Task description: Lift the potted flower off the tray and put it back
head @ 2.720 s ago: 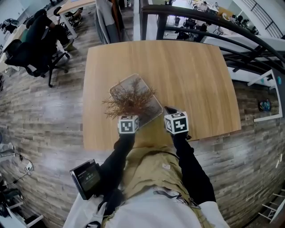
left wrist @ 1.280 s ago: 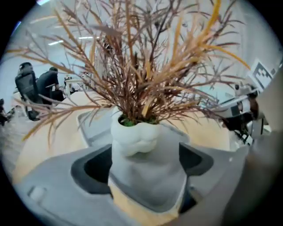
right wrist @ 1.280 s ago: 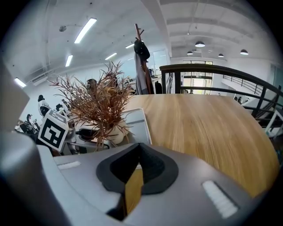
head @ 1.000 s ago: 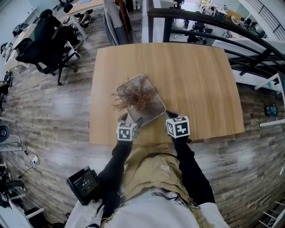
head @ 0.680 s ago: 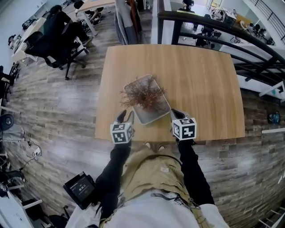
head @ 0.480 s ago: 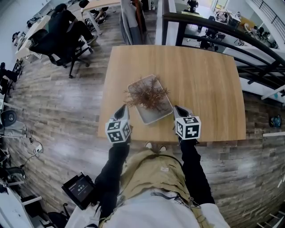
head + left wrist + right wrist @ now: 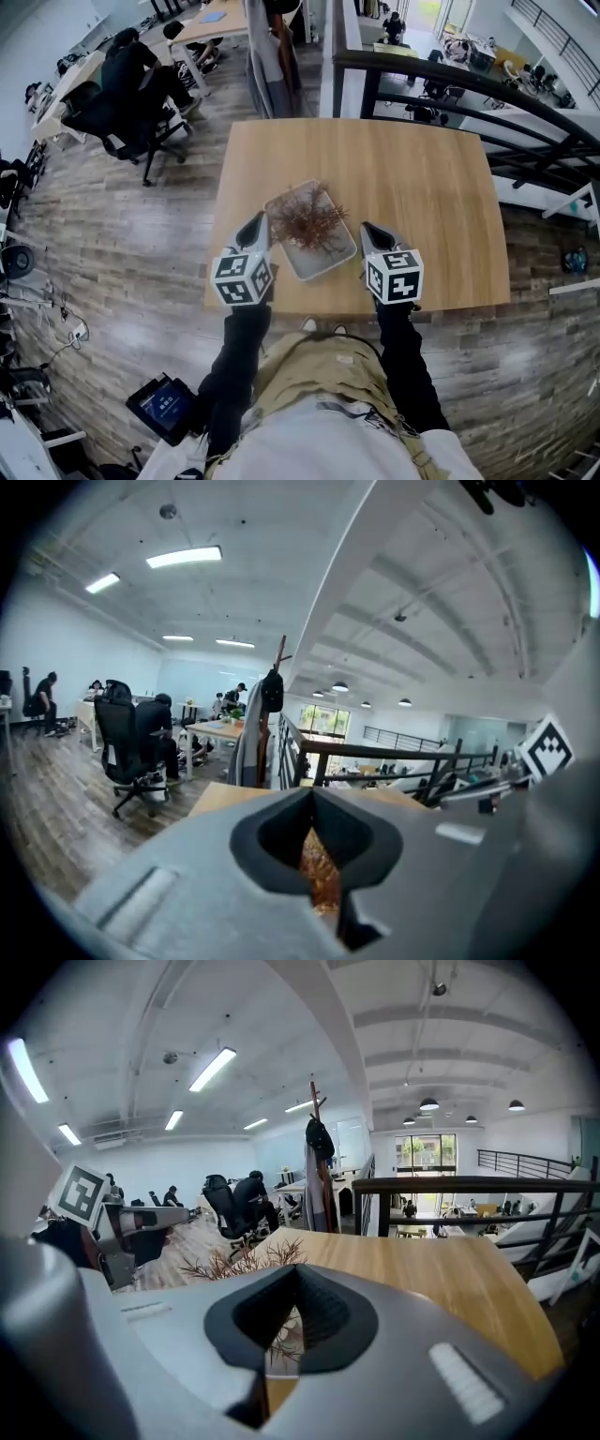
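The potted flower (image 7: 309, 221), a bunch of dry brown twigs, stands in the grey tray (image 7: 322, 269) near the front edge of the wooden table (image 7: 422, 187). Both grippers hang above the table's front edge, one on each side of the tray and touching neither tray nor plant. My left gripper (image 7: 255, 225) has just been closing; its jaws now meet with nothing between them (image 7: 312, 797). My right gripper (image 7: 368, 231) also shows its jaws together and empty (image 7: 296, 1271). The twigs (image 7: 240, 1260) rise to the left beyond the right jaws.
A dark metal railing (image 7: 450, 70) runs behind and to the right of the table. Office chairs with seated people (image 7: 122, 89) stand on the wood floor at the far left, and a coat stand (image 7: 272, 37) behind the table. A tablet (image 7: 164, 408) hangs at the person's left side.
Both grippers have risen off the table toward the camera and drawn back from the tray. The left jaws, open a second ago, are now together. The plant stays in the tray.
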Available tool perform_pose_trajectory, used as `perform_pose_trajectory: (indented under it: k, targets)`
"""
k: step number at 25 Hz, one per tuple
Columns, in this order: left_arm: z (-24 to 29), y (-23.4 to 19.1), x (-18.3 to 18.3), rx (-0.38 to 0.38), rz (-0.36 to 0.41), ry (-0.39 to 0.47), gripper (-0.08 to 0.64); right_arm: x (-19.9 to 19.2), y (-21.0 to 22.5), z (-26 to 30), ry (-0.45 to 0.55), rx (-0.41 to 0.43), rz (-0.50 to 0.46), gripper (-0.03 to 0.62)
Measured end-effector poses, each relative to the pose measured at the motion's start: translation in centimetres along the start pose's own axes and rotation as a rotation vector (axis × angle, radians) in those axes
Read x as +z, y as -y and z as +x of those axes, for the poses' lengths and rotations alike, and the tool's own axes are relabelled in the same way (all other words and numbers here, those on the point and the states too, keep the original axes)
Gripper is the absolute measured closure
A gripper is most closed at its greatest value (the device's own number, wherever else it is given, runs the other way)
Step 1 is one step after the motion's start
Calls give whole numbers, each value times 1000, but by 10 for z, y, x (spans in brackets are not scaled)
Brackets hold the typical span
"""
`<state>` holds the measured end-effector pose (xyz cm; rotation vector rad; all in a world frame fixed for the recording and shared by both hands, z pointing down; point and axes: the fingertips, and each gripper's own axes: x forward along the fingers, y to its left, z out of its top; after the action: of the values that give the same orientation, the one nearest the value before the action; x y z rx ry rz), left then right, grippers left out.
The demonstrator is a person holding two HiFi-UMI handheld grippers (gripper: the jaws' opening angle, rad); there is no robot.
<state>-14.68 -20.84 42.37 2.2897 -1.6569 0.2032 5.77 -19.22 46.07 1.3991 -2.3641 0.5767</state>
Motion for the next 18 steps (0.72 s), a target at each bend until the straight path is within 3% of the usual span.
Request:
perform_pose_trajectory:
  k: [7, 18]
  targets:
    - [11, 19, 20, -44, 35, 25, 558, 29, 10, -9, 53, -27, -22, 588]
    - [15, 53, 65, -91, 126, 150, 558, 92, -1, -24, 268, -53, -140, 588]
